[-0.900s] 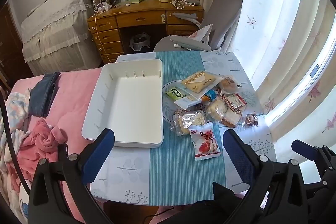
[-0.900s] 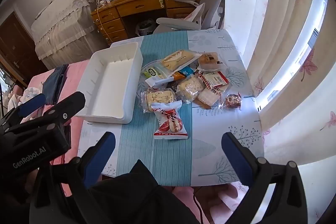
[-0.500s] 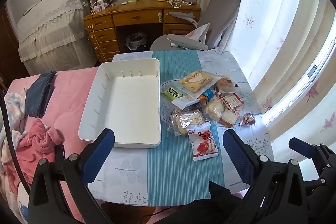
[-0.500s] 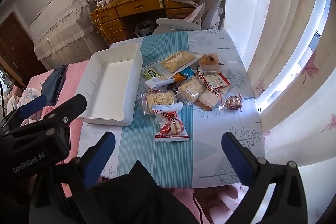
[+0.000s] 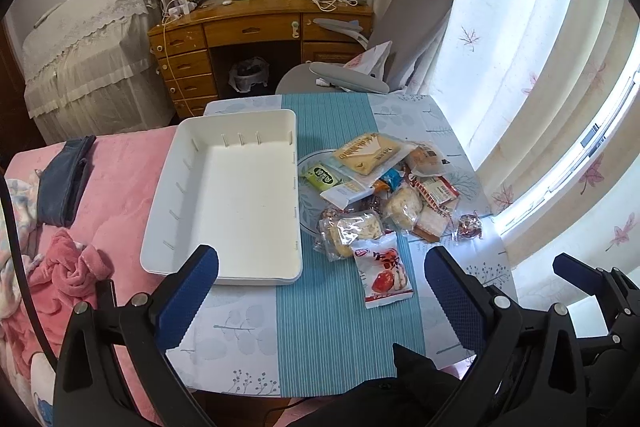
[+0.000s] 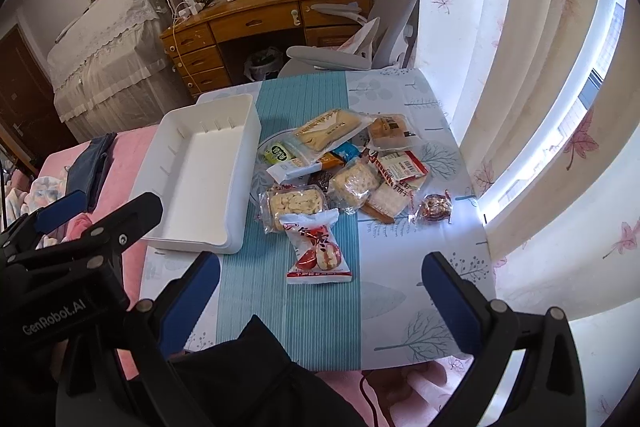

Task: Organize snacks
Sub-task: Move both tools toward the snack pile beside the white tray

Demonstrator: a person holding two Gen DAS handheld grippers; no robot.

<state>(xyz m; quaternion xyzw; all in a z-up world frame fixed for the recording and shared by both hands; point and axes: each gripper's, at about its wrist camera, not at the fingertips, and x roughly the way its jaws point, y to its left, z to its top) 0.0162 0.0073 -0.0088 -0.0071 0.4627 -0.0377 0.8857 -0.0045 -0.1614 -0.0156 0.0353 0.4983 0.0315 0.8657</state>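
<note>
Jaws of our left gripper (image 5: 320, 291) and right gripper (image 6: 320, 287) gaped wide, empty; the red date packet (image 6: 318, 247) lay lengthwise just ahead, nearest the right.

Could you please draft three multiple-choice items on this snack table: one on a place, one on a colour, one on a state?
1. Where does the white tray sit relative to the snack pile?
A. To its left in both views
B. On top of it
C. Under the wooden desk

2. What colour is the striped runner along the middle of the table?
A. Red
B. Teal
C. Black

3. What is the state of the tray?
A. Full of snacks
B. Empty
C. Covered with a lid

Answers:
1. A, the tray lies beside the pile, toward the pink bed.
2. B, the strip under the red and white packet is blue-green.
3. B, its bare white floor shows, with no snack in it.
</note>
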